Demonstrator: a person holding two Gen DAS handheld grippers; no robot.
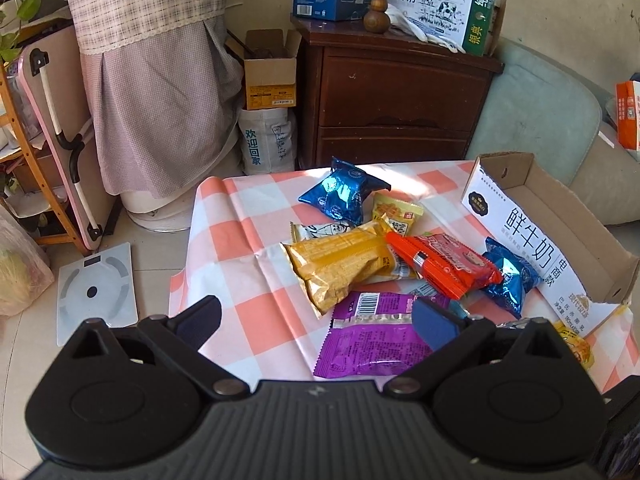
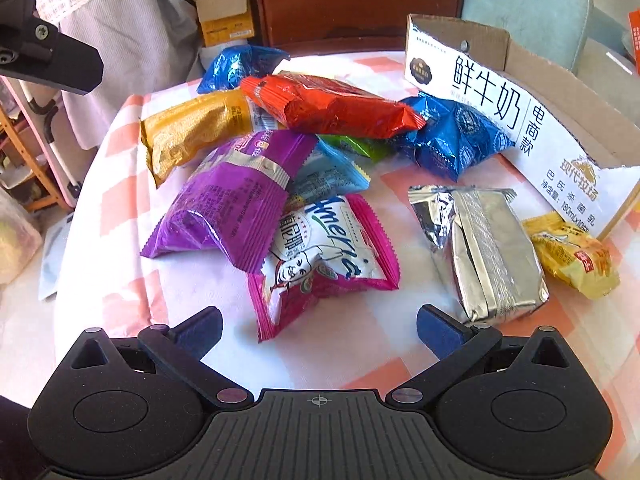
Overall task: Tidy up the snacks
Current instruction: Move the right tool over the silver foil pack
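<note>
Milk carton tray [image 2: 580, 92] sits at table's right. Snack pile just left of it: purple pack [image 2: 224, 200], red pack [image 2: 336, 106], silver pack [image 2: 492, 256] nearest tray. Left gripper [image 1: 316, 320] and right gripper [image 2: 320, 330] both spread wide, holding nothing.

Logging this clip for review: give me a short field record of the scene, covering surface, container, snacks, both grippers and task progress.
surface: table with checked cloth
container: open cardboard box at the table's right, nothing visible inside it
snacks loose on cloth: purple packet, pink-edged packet, silver packet, red packet, gold packet, two blue packets, small yellow packet
left gripper: open, above the purple packet, holding nothing
right gripper: open, holding nothing, pink-edged packet just ahead
progress: no snack seen boxed yet
</note>
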